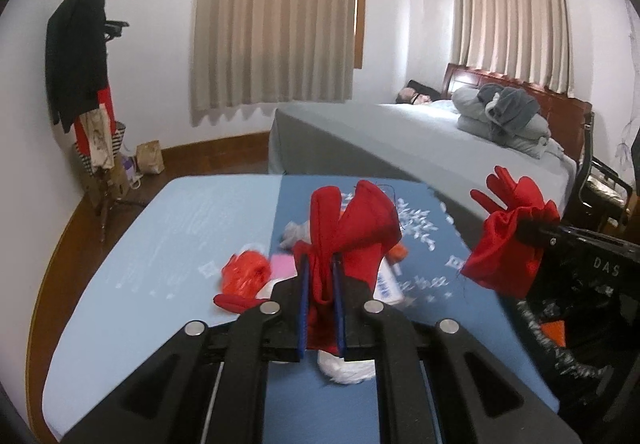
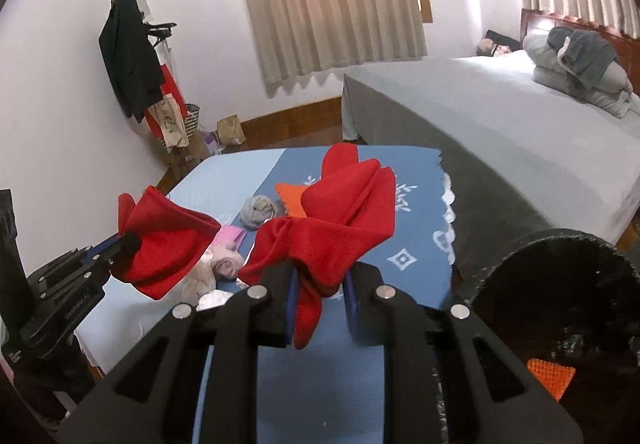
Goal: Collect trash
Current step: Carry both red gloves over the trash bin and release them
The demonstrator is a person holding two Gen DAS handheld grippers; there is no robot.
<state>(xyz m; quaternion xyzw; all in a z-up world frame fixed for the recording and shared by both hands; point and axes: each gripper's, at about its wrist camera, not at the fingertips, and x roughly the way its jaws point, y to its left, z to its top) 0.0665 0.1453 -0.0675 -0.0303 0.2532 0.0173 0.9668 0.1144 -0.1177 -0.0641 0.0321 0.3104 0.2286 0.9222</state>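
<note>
My left gripper is shut on a red cloth that stands up above the table. In the right wrist view this left gripper sits at the left with its bunch of red cloth. My right gripper is shut on another red cloth, held over the table. The left wrist view shows the right gripper at the right, with its red cloth near the black trash bag. No link between the two cloths shows.
The blue table cover carries a red plastic bag, a white tissue, a grey wad, an orange piece and pink scraps. The black bag's mouth gapes at right. A bed lies behind.
</note>
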